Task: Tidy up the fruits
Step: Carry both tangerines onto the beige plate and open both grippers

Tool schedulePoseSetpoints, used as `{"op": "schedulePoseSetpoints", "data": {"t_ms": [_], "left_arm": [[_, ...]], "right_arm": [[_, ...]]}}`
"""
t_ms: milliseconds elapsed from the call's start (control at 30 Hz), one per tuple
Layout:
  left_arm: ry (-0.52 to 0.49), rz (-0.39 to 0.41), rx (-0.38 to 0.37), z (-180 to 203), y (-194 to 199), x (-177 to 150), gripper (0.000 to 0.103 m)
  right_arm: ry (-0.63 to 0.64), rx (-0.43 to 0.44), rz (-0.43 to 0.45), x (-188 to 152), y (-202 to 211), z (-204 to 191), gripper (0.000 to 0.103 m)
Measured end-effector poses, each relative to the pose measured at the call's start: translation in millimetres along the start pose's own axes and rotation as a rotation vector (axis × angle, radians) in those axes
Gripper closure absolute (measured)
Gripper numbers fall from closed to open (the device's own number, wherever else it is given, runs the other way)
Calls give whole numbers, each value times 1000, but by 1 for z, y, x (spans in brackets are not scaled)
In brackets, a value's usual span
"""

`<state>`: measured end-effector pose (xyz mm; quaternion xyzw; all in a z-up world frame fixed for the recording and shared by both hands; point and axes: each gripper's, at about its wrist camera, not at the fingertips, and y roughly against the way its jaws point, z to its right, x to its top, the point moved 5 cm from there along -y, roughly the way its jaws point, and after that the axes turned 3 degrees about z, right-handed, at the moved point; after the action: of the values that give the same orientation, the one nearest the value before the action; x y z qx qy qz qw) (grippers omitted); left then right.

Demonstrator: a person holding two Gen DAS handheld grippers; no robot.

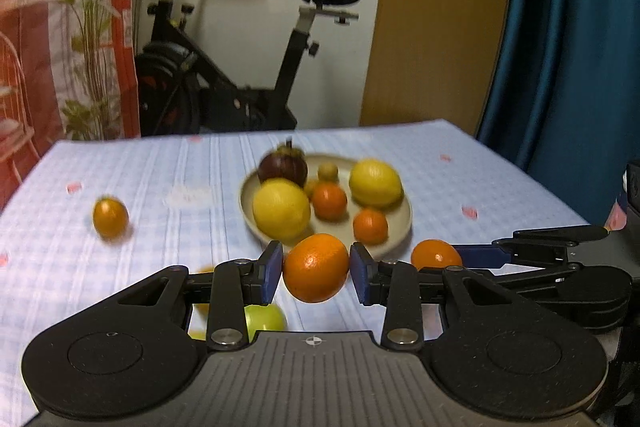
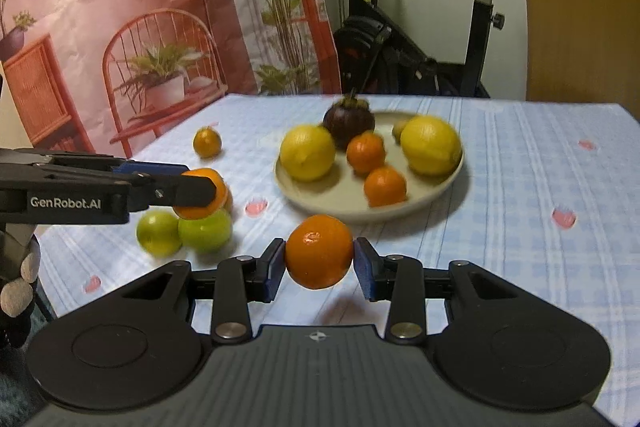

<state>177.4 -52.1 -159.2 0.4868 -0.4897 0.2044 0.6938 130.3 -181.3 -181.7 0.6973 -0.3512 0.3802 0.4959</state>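
Fingers on both grippers are pinching small oranges: the left gripper (image 1: 316, 269) is holding one orange (image 1: 316, 268) between its blue pads, and the right gripper (image 2: 319, 259) is clamping another orange (image 2: 319, 257), both just short of the plate (image 2: 424, 201) near the tabletop's middle. Round, smooth skins are risking a slip from the narrow pads, and any dropped fruit could be rolling toward the two green limes (image 2: 184, 233) or off the tabletop's near edge. Crowding on the plate is inviting knocks against the lemons (image 2: 307, 151).

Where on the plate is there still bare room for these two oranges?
Bare patch at the plate front right, between the nearest small orange and the rim. The back, around the mangosteen and two lemons, is crowded.
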Motion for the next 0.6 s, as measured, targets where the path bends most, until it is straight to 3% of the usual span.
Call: {"op": "schedulePoseSetpoints", "data": {"t_ms": [333,600], "left_arm": [[6,54,8,-8,-12,36,64],[18,49,16,-26,-37,55,64]], "right_arm": [[25,-23,49,54,-4,15,64],[62,-55,58,81,-25,30,64]]}}
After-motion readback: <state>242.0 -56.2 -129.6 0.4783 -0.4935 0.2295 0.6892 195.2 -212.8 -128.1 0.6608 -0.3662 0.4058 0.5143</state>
